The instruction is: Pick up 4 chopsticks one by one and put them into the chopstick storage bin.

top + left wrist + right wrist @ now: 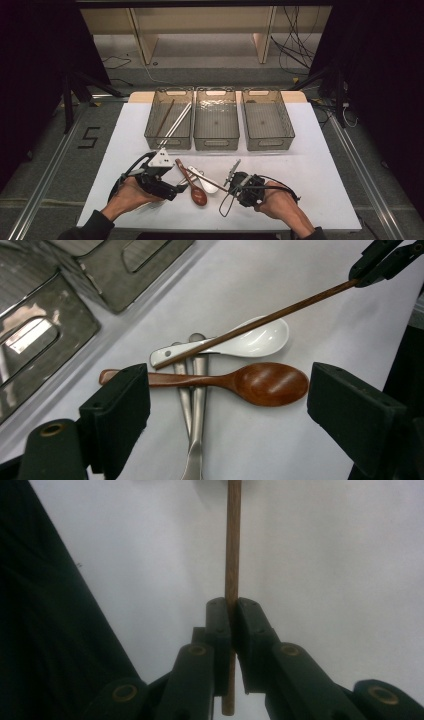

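A brown wooden chopstick [232, 540] is clamped between the jaws of the right gripper [233, 611], which are closed tight on it near one end – a short stub of the stick is seen below the pads in the right gripper view. In the high view the right gripper [235, 186] is held low over the white table [320, 165] at the near edge, and the chopstick [210, 183] is seen running from it toward the left, its far end lying across a white ceramic spoon [206, 181]. In the left gripper view the same chopstick [260, 322] slants down from the right gripper's jaws at the upper right corner and crosses the white spoon [250, 342] at its handle.

The left gripper [227, 400] is held with its jaws wide open, and nothing is gripped by it; a brown wooden spoon [260, 384] lies on the table between the two pads (whether either pad touches it cannot be told). Two metal handles [192, 405] lie side by side under the wooden spoon's handle.

Three clear plastic bins [216, 120] are set in a row across the far part of the table. In the left bin [169, 120] a few sticks – one brown, two pale – lie slanted.

A dark "5" [89, 137] is marked on the floor to the left of the table. No brand or label can be read on the bins or the spoons.
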Tool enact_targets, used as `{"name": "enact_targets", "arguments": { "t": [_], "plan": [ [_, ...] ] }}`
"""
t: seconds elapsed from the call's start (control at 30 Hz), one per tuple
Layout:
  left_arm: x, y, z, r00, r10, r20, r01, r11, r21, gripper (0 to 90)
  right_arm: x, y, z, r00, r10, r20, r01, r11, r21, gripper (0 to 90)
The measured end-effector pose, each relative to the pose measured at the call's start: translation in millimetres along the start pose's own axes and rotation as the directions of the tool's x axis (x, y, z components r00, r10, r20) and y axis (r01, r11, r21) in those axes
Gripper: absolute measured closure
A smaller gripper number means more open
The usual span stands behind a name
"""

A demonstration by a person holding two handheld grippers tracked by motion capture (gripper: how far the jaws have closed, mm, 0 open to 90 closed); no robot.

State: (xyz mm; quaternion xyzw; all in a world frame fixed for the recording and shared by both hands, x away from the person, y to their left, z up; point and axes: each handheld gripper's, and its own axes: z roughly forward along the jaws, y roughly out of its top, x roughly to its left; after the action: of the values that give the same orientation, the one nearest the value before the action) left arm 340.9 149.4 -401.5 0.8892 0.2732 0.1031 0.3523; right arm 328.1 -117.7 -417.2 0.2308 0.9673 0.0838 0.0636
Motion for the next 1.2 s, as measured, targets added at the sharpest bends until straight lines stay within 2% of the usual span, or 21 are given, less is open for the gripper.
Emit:
{"name": "enact_targets", "arguments": {
  "t": [0.1,0.2,0.33,0.43,0.5,0.57,0.67,0.83,0.9,1.03,1.2],
  "plan": [
    [-1.4,6.5,3.5,0.9996,0.028,0.003,-0.028,0.9996,0.009,17.1,3.0,0.9,-0.8,0.9998,-0.021,-0.001,0.021,1.0,0.0,85.2],
    [-0.3,12.2,7.8,0.9981,0.052,0.033,-0.054,0.9976,0.043,17.3,4.9,1.4,-2.3,0.9993,-0.037,-0.003,0.037,0.999,-0.007,85.2],
    [-2.3,16.1,13.2,0.9936,0.103,0.047,-0.106,0.9911,0.08,18.2,5.7,1.0,-4.3,0.9986,-0.054,0.0,0.054,0.998,-0.012,85.2],
    [-4.2,16.8,16.5,0.9909,0.119,0.064,-0.125,0.9863,0.107,20.0,6.6,0.5,-4.4,0.9975,-0.071,0.0,0.071,0.997,-0.007,85.2],
    [-5.8,17.2,18.4,0.9888,0.136,0.061,-0.143,0.9826,0.119,20.8,8.1,0.6,-4.6,0.9971,-0.075,-0.001,0.075,0.997,-0.008,85.2],
    [-7.0,18.2,20.1,0.985,0.16,0.065,-0.168,0.9754,0.143,21.8,9.1,1.0,-5.0,0.996,-0.089,-0.007,0.088,0.996,-0.008,85.2],
    [-9.3,19.0,24.4,0.9832,0.168,0.073,-0.178,0.9671,0.182,23.6,11.3,2.1,-5.8,0.995,-0.1,-0.006,0.1,0.995,-0.013,85.2],
    [-12.5,20.3,30.4,0.9763,0.201,0.079,-0.215,0.9467,0.24,28.9,13.5,2.2,-8.1,0.9917,-0.128,-0.002,0.128,0.992,-0.012,85.2],
    [-12.6,20.9,31.2,0.975,0.198,0.102,-0.217,0.9456,0.242,38.4,13.8,2.0,-8.6,0.9901,-0.14,0.001,0.14,0.99,-0.015,85.3],
    [-13.8,21.7,33.3,0.9723,0.206,0.11,-0.228,0.9394,0.256,41.5,13.9,1.8,-8.6,0.9894,-0.145,-0.003,0.145,0.989,-0.016,85.2],
    [-15.0,21.2,36.3,0.9627,0.242,0.122,-0.267,0.9212,0.283,44.8,15.4,2.0,-9.1,0.9861,-0.166,-0.004,0.166,0.986,-0.018,85.3]
  ]
}}
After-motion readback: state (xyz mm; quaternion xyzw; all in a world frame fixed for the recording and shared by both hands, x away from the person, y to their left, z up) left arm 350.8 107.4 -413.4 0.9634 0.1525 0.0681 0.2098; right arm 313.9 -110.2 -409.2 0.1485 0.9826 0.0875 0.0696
